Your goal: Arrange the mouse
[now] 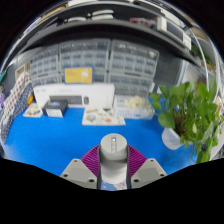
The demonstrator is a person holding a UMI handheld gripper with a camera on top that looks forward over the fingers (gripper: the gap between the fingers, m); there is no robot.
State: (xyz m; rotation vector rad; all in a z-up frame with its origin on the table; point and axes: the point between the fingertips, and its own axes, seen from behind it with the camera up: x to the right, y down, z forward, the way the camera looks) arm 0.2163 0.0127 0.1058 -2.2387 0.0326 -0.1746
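Observation:
A light grey computer mouse (pixel 113 153) sits between my two fingers, its scroll wheel facing up. Both purple pads (pixel 94 158) press against its sides. My gripper (pixel 113 162) is shut on the mouse and holds it above the blue table (pixel 50 140). The rear of the mouse is hidden down between the fingers.
A white box-like device (pixel 72 99) stands at the back of the table. A small white tray with items (pixel 104 118) lies beyond the fingers. A green potted plant (pixel 190 112) in a white pot stands to the right. Shelves with drawers line the back wall.

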